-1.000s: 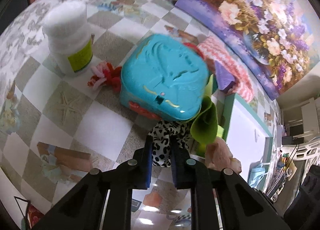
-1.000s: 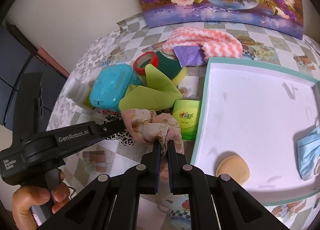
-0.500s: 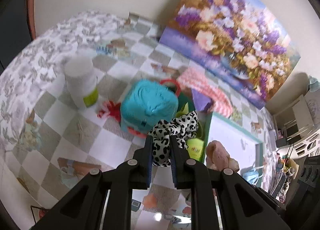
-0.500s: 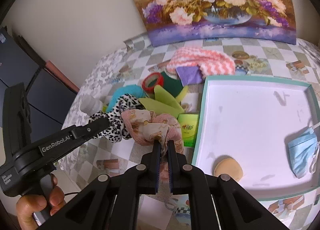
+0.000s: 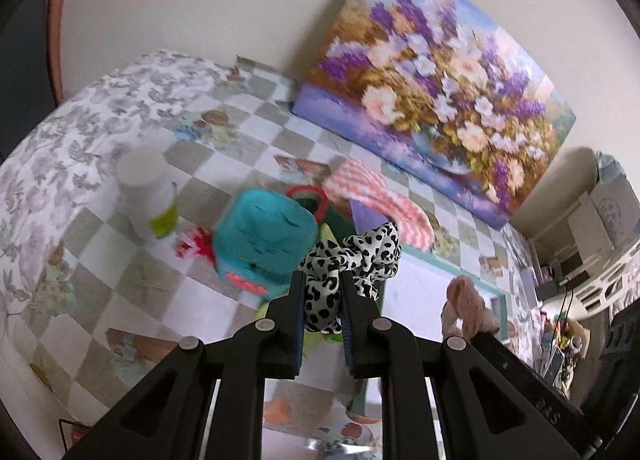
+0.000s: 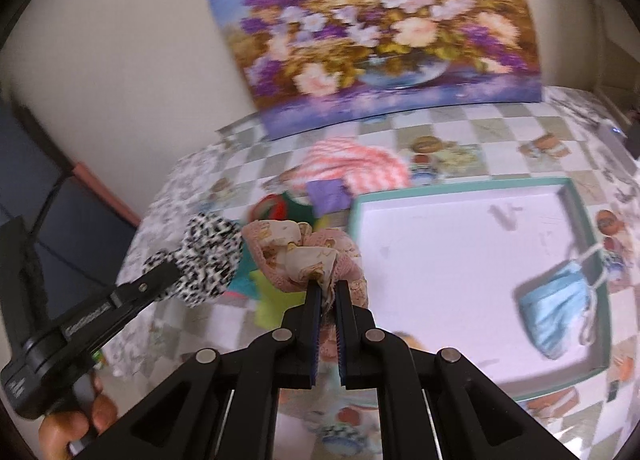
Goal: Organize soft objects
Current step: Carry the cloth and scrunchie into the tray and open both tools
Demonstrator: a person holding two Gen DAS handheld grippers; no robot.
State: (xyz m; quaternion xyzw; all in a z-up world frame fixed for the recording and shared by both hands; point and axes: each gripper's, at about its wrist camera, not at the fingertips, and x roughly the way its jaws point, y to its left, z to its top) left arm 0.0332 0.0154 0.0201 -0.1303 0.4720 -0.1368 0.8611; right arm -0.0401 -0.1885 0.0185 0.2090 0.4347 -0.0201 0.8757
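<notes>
The spotted scrunchie [image 5: 352,260] and the pink scrunchie [image 6: 308,260] now hang in the air, lifted clear of the clutter pile they lay in a second ago. The left gripper [image 5: 322,292] is clenched on the spotted one, the right gripper [image 6: 326,296] on the pink. Both are probably headed for the white tray [image 6: 460,260], just beside them, where a blue face mask [image 6: 560,308] lies.

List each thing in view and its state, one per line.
Left gripper: shut on spotted scrunchie, lifted.
Right gripper: shut on pink scrunchie, lifted.
Tray: open, holds face mask.
Teal box: lid closed.
White bottle: upright, capped.
</notes>
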